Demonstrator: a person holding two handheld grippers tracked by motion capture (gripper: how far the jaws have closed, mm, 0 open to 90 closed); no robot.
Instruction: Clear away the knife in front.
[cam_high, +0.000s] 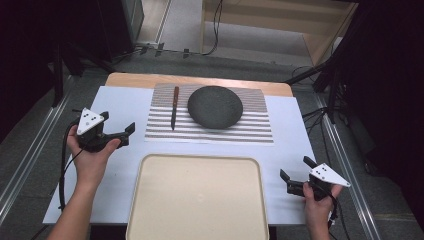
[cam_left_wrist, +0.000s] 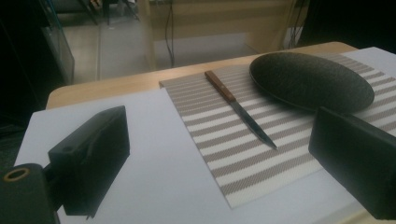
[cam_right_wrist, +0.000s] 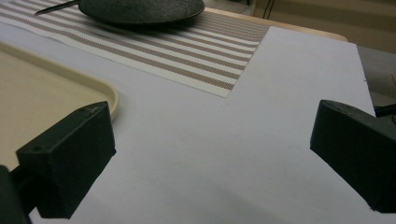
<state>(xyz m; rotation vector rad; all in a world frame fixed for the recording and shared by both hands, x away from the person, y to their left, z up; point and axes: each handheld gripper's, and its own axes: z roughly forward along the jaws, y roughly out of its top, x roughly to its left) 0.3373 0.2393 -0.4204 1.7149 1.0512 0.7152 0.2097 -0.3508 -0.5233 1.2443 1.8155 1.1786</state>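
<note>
White sheeting covers the table (cam_high: 125, 100), whose wooden edge shows at the far side, with dark floor and cables beyond.

Both tongs are empty, with jaws spread wide. The left gripper (cam_high: 127, 134) hovers over the left part of the sheet, aimed right toward the knife (cam_high: 174, 107); in the left gripper view that knife (cam_left_wrist: 239, 108) lies between the parted jaws but farther off, untouched. The right gripper (cam_high: 296, 172) sits at the near right, beside the tray (cam_high: 150, 200), pointing left and away over bare sheet.

Outward from there: the knife lies on the left part of the striped mat (cam_high: 250, 130), wooden handle far, blade tip near. Just right of it on the same mat rests the dark plate (cam_high: 215, 106), apart from the knife. The beige tray lies near centre with nothing in it.

Judged from this, nothing has been moved yet; the work looks to be at its opening reach, with the whole of the picking and placing left.

Count: two grippers, one knife, one plate, one mat, one tray.
</note>
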